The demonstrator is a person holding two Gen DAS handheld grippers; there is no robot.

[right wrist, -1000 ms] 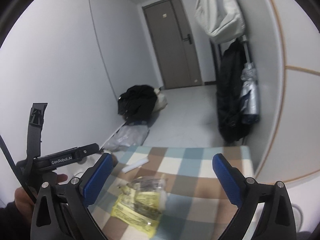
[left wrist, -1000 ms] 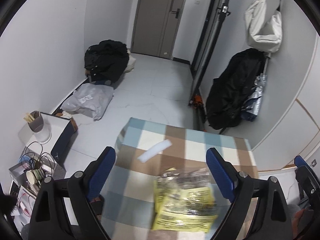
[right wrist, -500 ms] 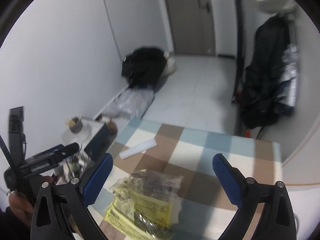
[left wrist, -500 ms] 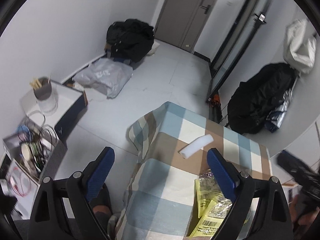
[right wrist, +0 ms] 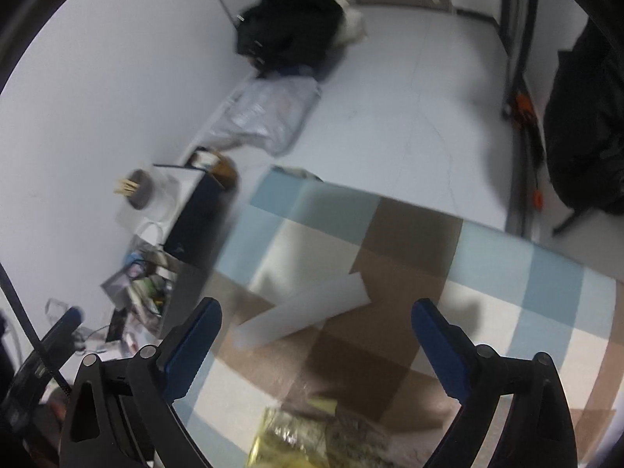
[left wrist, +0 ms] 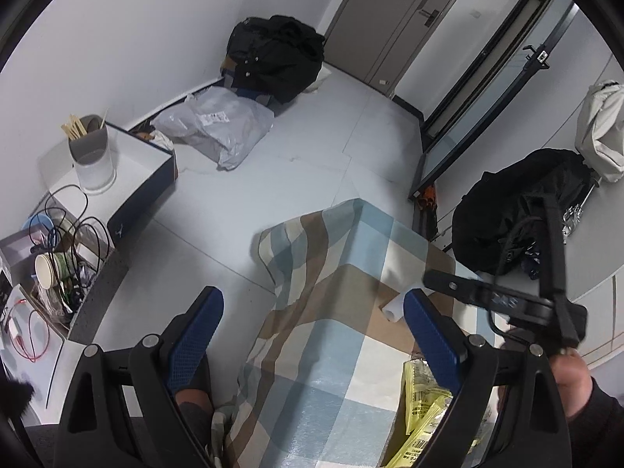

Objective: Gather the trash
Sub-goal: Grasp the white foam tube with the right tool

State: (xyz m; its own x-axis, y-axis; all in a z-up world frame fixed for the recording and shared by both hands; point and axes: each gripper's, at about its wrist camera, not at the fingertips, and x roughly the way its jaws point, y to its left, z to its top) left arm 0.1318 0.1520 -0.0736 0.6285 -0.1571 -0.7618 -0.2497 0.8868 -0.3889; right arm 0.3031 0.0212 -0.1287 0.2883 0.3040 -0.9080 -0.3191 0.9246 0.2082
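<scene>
**Scene status: both grippers above the table, nothing held**

The room has a pale tiled floor (left wrist: 319, 163), white walls and a grey door (left wrist: 394, 19). A table (right wrist: 409, 241) covered with a blue, cream and brown checked cloth carries the trash. A white paper roll (right wrist: 302, 310) lies near the table's left edge. A yellow plastic wrapper (right wrist: 296, 436) lies close to the near edge, just beside the roll but apart from it.

The left gripper (left wrist: 314, 337) hangs over the table's left edge, jaws spread and empty. The right gripper (right wrist: 316, 345) hangs above the roll, jaws spread and empty. The right wrist view is blurred. A cluttered box (left wrist: 58, 269) stands on the floor to the left of the table.
</scene>
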